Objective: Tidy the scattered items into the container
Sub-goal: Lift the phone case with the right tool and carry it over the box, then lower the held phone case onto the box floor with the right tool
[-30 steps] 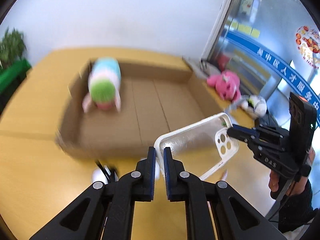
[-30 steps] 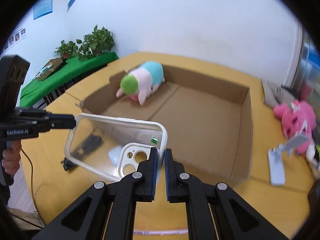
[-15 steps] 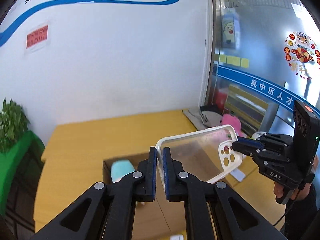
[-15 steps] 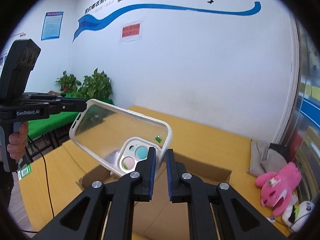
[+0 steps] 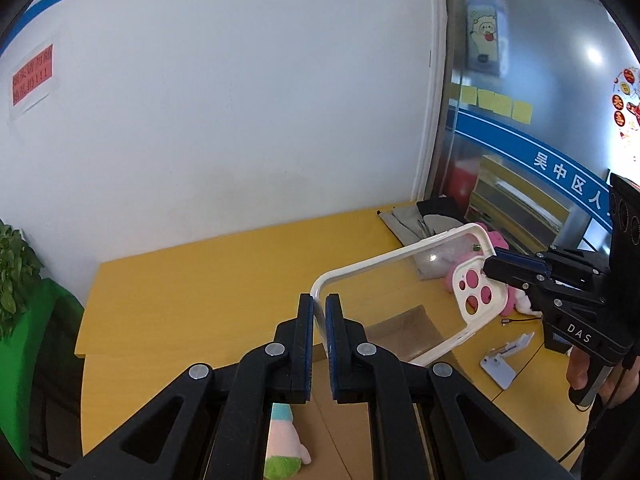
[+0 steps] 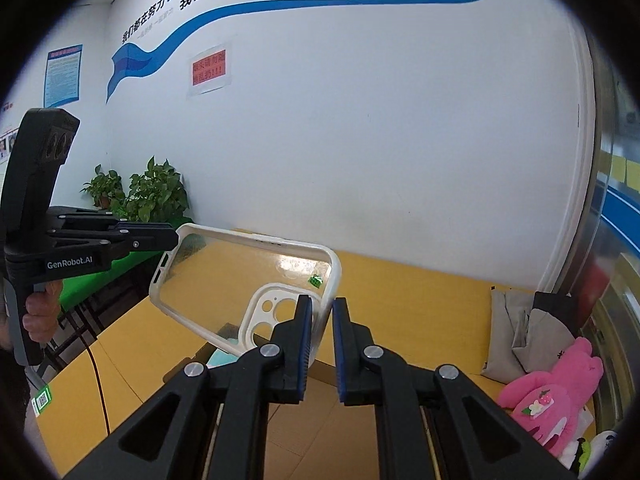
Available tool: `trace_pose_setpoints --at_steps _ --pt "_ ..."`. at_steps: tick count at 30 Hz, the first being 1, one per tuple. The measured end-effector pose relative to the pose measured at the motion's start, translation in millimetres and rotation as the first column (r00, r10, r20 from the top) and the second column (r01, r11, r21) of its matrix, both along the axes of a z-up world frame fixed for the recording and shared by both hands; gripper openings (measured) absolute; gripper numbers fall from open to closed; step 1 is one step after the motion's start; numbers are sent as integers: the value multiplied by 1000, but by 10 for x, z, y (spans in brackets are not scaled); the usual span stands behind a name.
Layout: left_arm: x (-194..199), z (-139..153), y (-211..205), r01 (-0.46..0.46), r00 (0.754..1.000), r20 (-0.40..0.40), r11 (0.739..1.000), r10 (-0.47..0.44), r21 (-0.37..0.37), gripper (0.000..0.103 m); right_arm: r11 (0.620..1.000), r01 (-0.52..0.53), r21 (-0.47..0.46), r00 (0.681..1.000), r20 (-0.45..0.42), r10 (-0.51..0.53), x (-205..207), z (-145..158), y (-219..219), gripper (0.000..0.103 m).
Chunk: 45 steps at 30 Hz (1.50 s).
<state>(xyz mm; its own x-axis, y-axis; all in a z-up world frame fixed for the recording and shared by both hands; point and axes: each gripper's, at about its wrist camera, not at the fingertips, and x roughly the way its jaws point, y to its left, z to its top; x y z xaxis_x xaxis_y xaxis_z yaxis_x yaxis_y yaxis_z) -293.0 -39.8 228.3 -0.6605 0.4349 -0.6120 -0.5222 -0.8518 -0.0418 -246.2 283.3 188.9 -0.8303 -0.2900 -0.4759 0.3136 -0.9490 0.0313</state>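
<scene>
A clear phone case [image 5: 394,292] with a white rim and camera cut-outs hangs in the air, held at both ends. My left gripper [image 5: 319,308] is shut on one short edge. My right gripper [image 5: 490,267] pinches the corner by the cut-outs. In the right wrist view the case [image 6: 244,272] spans from the left gripper [image 6: 174,238] to my right gripper [image 6: 321,316], which is shut on its rim. The cardboard box [image 5: 404,332] lies well below, with a pastel plush toy [image 5: 284,446] inside. Only a strip of the box [image 6: 320,416] shows between the right fingers.
A pink plush [image 6: 556,396] and grey cloth [image 6: 516,332] lie on the yellow table [image 5: 224,280] right of the box. A small white phone stand [image 5: 502,362] rests near the right hand. Potted plants [image 6: 148,196] stand on a green-covered bench by the wall.
Both grippers have risen together with the phone case, from just above the box's near edge to high over it. The box and plush have slid to the bottom of both views.
</scene>
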Motion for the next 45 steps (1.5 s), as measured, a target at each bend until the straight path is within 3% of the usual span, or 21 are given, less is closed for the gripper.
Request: trace_pose_setpoints --at_steps 6,14,24,26,31,34,45 --pt "-508 -552 292 -4 993 116 999 8 -33 5 1000 26 1 995 93 -26 -501 -460 107 9" --pt "-909 -1402 513 6 968 251 996 17 -90 5 998 41 -37 959 281 -29 -1069 -1502 228 9" --pt "-1257 -2438 734 21 923 380 979 58 -202 4 997 56 -49 895 445 -28 -1312 -2505 209 9" --pt "-1257 -2565 757 23 924 376 972 68 -233 3 997 58 -51 885 466 -28 -1316 -2661 225 9" --pt "-1228 -2786 756 36 914 397 960 80 -277 0 997 59 -46 865 500 -28 -1276 -2850 241 7" --pt "-1135 -2882 821 71 907 419 962 48 -265 0 996 50 -76 859 513 -4 -1251 -2901 245 7" --pt "-1041 -3156 1056 67 888 451 949 84 -309 0 996 57 -67 846 534 -12 -1295 -2895 249 6"
